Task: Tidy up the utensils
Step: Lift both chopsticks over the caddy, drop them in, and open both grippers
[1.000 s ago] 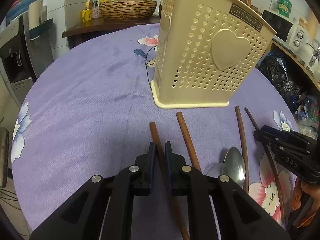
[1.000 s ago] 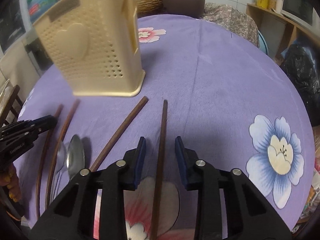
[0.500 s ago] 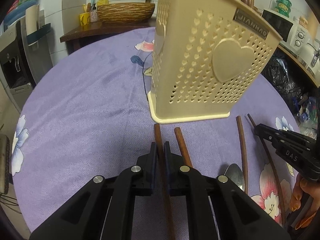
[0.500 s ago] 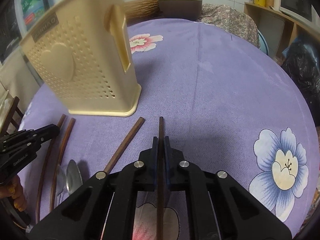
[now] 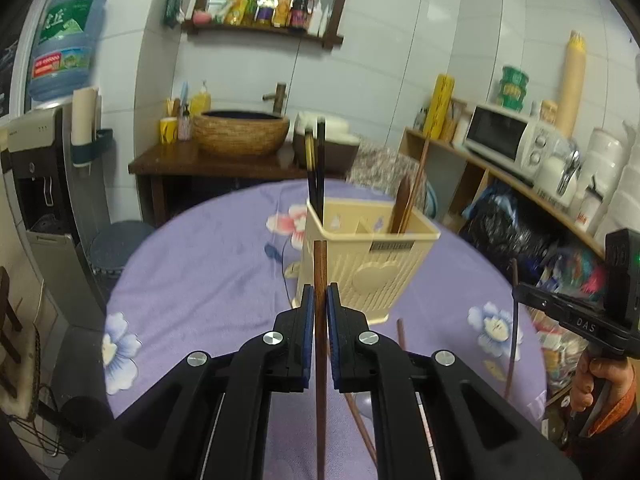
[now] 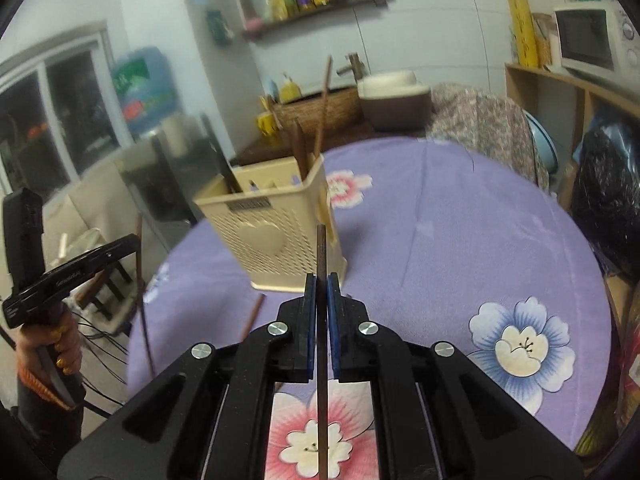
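Note:
My left gripper point(image 5: 319, 294) is shut on a brown chopstick point(image 5: 320, 276), lifted above the table and pointing at the cream utensil holder point(image 5: 368, 260). My right gripper point(image 6: 321, 284) is shut on a dark chopstick point(image 6: 321, 256), also lifted, with the holder point(image 6: 272, 236) ahead to the left. The holder contains dark chopsticks point(image 5: 316, 168) and brown utensils point(image 5: 404, 200). More chopsticks point(image 5: 401, 334) lie on the purple cloth near the holder; one shows in the right view point(image 6: 252, 316). The right gripper appears in the left view point(image 5: 576, 316), with its chopstick point(image 5: 514, 320) hanging down.
The round table has a purple floral cloth point(image 5: 208, 280). Behind it stand a side table with a woven basket point(image 5: 240, 134), a water dispenser point(image 5: 36, 168) at left, and shelves with a microwave point(image 5: 508, 140) at right. A spoon bowl point(image 5: 366, 400) lies near my left fingers.
Both grippers have lifted their chopsticks off the table and tilted upward, so the views now look across the room. The right gripper closed on its chopstick about half a second ago.

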{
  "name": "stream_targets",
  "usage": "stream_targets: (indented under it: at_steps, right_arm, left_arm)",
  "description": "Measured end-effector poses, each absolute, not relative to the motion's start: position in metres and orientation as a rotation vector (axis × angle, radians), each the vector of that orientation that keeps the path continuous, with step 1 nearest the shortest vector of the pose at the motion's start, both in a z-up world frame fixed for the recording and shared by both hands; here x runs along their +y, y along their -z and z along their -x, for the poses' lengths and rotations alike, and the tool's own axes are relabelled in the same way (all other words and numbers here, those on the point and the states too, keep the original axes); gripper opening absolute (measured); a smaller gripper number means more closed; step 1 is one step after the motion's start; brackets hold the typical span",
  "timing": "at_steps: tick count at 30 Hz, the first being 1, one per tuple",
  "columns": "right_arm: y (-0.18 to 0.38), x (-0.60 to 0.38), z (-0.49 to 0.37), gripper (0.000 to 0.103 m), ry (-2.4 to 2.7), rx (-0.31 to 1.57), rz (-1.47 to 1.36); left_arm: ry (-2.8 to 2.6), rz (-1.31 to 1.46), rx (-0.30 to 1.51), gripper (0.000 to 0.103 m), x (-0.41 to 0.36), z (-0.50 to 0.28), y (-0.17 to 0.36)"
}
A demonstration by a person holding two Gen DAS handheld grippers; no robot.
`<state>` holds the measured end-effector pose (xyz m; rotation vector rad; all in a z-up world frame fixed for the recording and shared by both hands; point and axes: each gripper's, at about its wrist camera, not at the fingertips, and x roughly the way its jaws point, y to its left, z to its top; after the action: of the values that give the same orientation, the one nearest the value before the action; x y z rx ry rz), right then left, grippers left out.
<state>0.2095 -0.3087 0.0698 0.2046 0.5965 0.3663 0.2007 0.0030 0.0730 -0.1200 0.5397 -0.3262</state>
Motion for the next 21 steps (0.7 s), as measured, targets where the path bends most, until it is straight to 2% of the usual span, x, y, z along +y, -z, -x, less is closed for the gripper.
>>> stream_targets:
  at_steps: [4, 21]
  right_arm:
    - [-0.092, -0.314, -0.195, 0.006, -0.384, 0.554, -0.199]
    - [-0.123, -0.313, -0.202, 0.006, -0.384, 0.515, -0.173]
  left_arm:
    - [0.325, 0.120, 0.485, 0.008, 0.008, -0.192, -0.091]
    - [0.332, 0.112, 0.436, 0.008, 0.012, -0.195, -0.117]
